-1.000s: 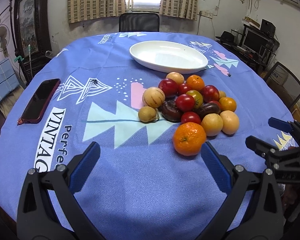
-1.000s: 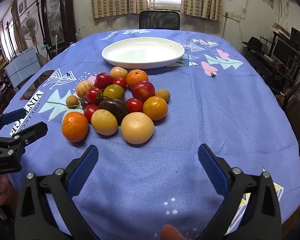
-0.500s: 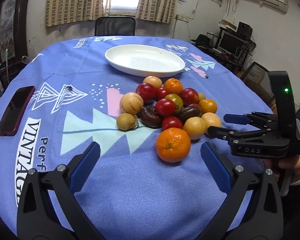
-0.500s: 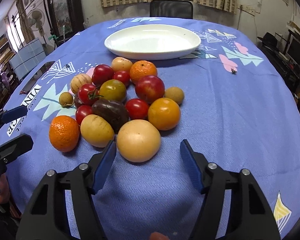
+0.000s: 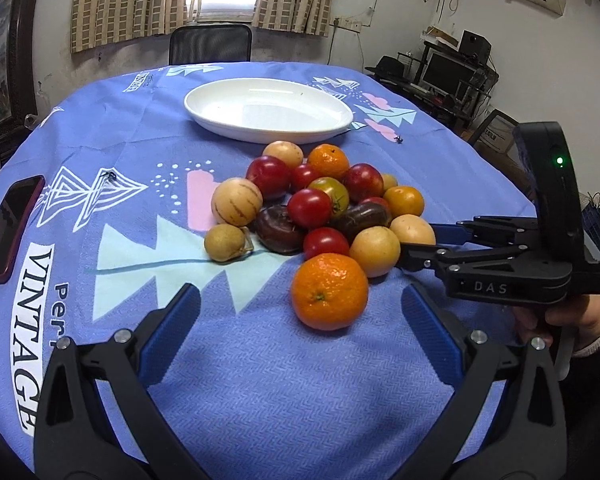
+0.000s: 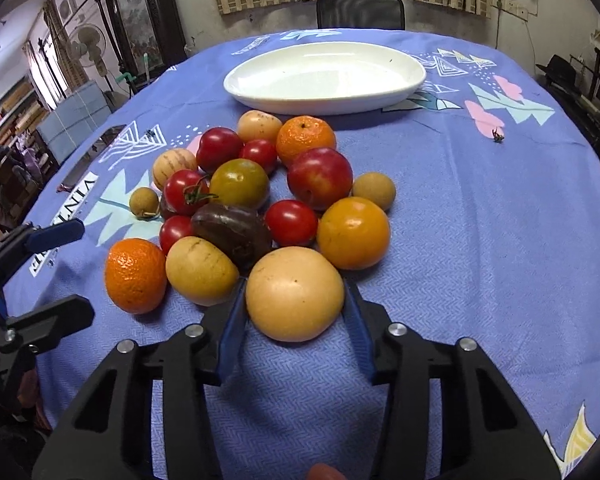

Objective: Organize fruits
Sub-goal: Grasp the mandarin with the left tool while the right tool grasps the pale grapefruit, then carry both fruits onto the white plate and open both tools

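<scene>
The blue tablecloth (image 6: 480, 240) carries everything, and the white oval plate (image 6: 324, 76) at its far side serves as the landmark: it is bare, so every fruit has yet to be moved. Just in front of the plate, on the near side, lies the fruit heap (image 6: 252, 200), tomatoes, plums, oranges and pale yellow fruits packed touching one another.

The step in hand appears to be picking the large pale yellow fruit (image 6: 294, 292), the piece of the heap farthest from the plate. The right gripper (image 6: 296, 312) has its blue pads on either side of that fruit, closed in to about the fruit's width; the pads look to be at or just touching its skin, though a firm clamp cannot be confirmed. To do this well, I would squeeze only enough to hold the round fruit across its widest part, then lift straight up before heading toward the plate, because the neighbouring yellow fruit (image 6: 200, 270) and the dark plum (image 6: 232, 232) rest against it and could roll.

The left gripper (image 5: 300, 312) hangs wide open and empty on the side of the heap away from the plate, with the nearest orange (image 5: 329, 290) between its spread fingers, untouched.
</scene>
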